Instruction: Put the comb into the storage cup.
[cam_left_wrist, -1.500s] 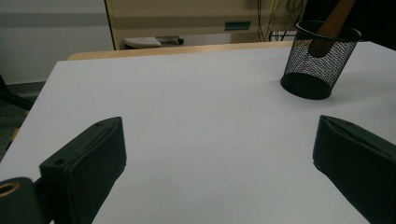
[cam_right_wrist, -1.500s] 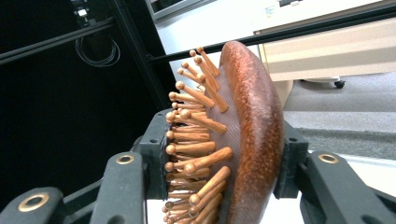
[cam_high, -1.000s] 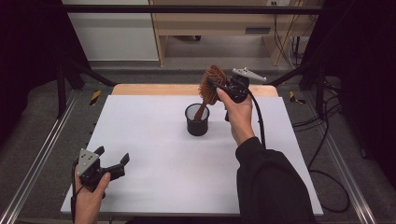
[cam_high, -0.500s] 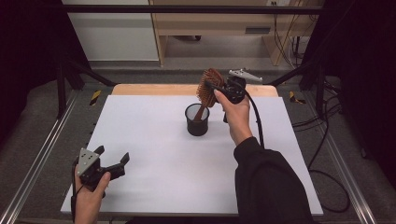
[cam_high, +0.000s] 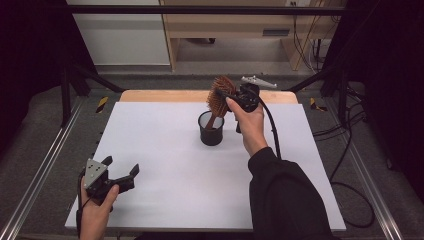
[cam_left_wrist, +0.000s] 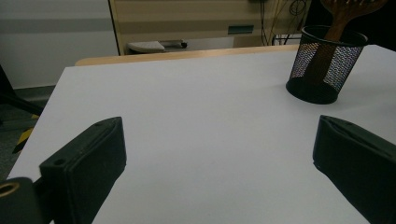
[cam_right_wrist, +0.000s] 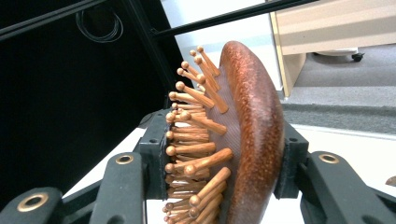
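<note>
— So, what sits around the mesh cup (cam_high: 211, 131), biggest thing first?

— Under it lies the white table (cam_high: 165, 150); the cup stands on the far middle part of that table. Next in size comes the person's dark sleeve (cam_high: 285, 200), reaching in from the near side, to the right of the cup.

— And the grippers?

— Up above the cup's right rim, the right gripper (cam_high: 231, 97) is clamped on the head of the wooden hairbrush (cam_high: 220, 95); one pad presses the bristle side, the other the smooth back (cam_right_wrist: 254, 135).

— Where does the brush end?

— Its handle slants down into the cup (cam_left_wrist: 322, 70), head sticking out above the rim.

— The other tool?

— Well away from the cup, at the near left corner, the left gripper (cam_high: 121, 168) rests in a hand, jaws spread wide apart with only bare table between them.
</note>
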